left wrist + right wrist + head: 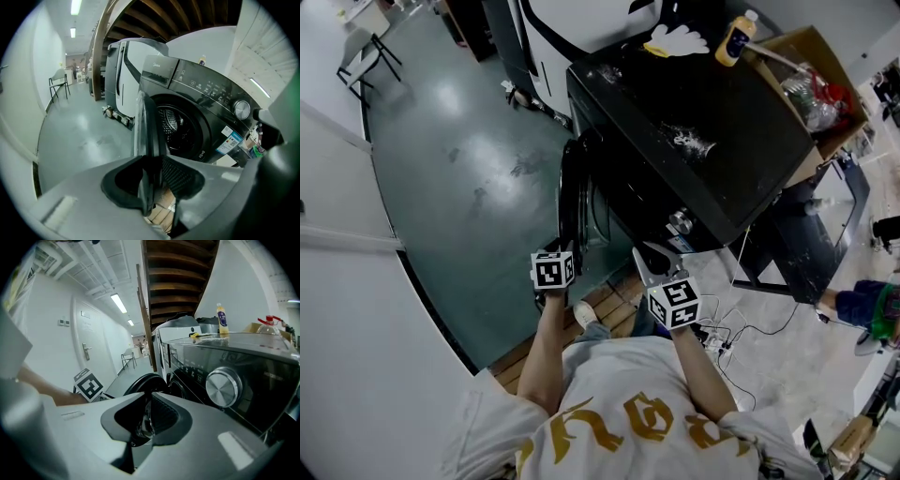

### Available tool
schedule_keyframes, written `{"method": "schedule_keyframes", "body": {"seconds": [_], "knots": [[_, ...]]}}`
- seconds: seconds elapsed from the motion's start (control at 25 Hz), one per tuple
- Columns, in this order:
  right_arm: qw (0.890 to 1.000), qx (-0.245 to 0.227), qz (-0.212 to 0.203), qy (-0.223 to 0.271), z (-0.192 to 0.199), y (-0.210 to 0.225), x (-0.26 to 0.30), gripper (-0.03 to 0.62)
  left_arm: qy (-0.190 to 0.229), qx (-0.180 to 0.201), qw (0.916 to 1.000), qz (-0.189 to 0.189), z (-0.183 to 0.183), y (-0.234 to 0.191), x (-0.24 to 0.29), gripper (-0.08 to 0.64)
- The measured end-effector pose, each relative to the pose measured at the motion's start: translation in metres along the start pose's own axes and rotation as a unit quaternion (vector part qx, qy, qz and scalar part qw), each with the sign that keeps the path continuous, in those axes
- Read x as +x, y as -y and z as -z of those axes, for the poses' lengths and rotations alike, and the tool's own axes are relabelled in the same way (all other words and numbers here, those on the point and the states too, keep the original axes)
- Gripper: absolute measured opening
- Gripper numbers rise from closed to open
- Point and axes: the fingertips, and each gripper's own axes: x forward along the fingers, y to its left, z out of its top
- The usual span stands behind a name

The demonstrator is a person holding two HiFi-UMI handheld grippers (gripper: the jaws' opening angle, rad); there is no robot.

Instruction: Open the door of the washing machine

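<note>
A black front-loading washing machine (675, 141) stands ahead of me with its round door (572, 202) swung out to the left, so the drum opening (180, 124) is exposed. My left gripper (562, 248) is shut on the free edge of the door (146, 126), which runs edge-on between the jaws of the left gripper (152, 183). My right gripper (647, 261) hovers in front of the machine's control panel, below the silver knob (220, 387). The jaws of the right gripper (147, 420) are together with nothing held. The open door (140, 383) shows beyond them.
A cardboard box (811, 84) and a yellow bottle (734, 39) sit on the machine's top. A white appliance (124, 70) stands behind it. Wooden boards (614, 309) lie under the machine and cables (741, 333) trail to the right. A chair (366, 61) stands far left on green floor.
</note>
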Motion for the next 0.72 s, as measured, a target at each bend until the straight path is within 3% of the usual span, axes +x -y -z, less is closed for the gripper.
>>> {"method": "schedule_keyframes", "body": {"seconds": [0.28, 0.72], "knots": [[1.000, 0.005, -0.009, 0.000, -0.002, -0.006, 0.011, 0.063, -0.013, 0.032, 0.9992, -0.022, 0.000, -0.022, -0.006, 0.132], [1.000, -0.013, -0.013, -0.025, 0.006, -0.012, 0.025, 0.069, -0.029, 0.048, 0.9966, -0.060, -0.003, -0.069, -0.015, 0.130]]}}
